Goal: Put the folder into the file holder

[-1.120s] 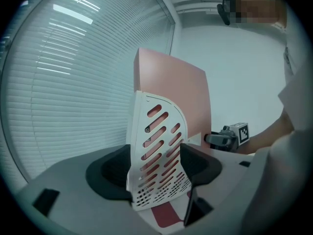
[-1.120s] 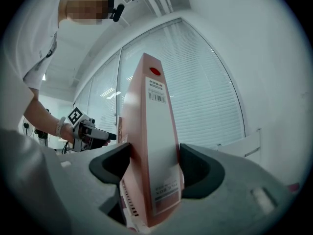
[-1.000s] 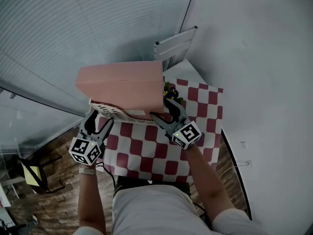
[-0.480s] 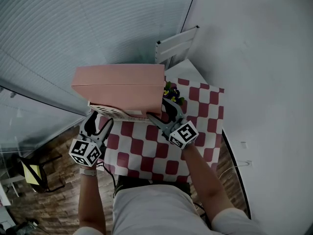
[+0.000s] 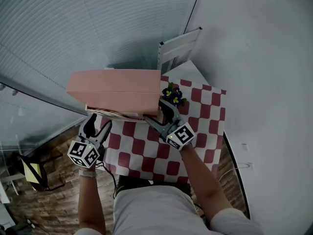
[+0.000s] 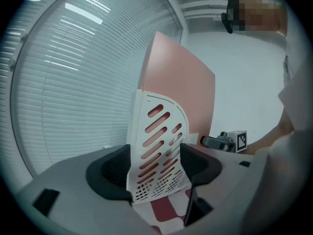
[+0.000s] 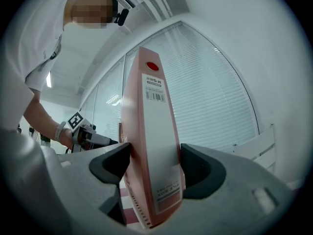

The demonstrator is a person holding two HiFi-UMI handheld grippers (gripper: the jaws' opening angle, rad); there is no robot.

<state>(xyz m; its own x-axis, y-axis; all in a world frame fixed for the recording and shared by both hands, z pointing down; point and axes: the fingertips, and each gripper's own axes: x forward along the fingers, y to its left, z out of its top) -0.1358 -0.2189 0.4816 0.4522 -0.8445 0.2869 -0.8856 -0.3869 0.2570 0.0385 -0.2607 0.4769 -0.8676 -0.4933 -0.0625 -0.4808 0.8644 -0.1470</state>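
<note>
Grippers: the left gripper (image 5: 95, 125) has both its pads pressed on the perforated end wall of the white file holder (image 6: 156, 146). The right gripper (image 5: 157, 114) is clamped on the labelled spine of the pink folder (image 7: 149, 131), one pad at each side of it.
Folder: it stands upright on its long edge inside the file holder (image 5: 115, 114) and rises high above the rim. The spine end is turned to the right gripper (image 7: 154, 168), the other end to the left gripper (image 6: 156, 168).
Folder, from the left side: the pink folder (image 6: 186, 87) shows behind and above the end wall.
Holder position: at the far left part of the table (image 5: 195, 131), which carries a red and white checked cloth. Its left end reaches the table's left edge. Whether it rests on the cloth or is lifted, I cannot tell.
Right side: a small flower pot (image 5: 172, 94) with purple and yellow flowers stands just beside the folder's spine end and close to the right gripper.
Behind: window blinds (image 5: 73, 28) run along the far side, and a white slatted frame (image 5: 178, 45) stands near the table's far corner.
Open room: the checked cloth between the holder and the person is free. At the left, past the table edge, is wooden floor (image 5: 44, 204).
Right border: a white wall (image 5: 259, 82) runs along the table's right edge.
</note>
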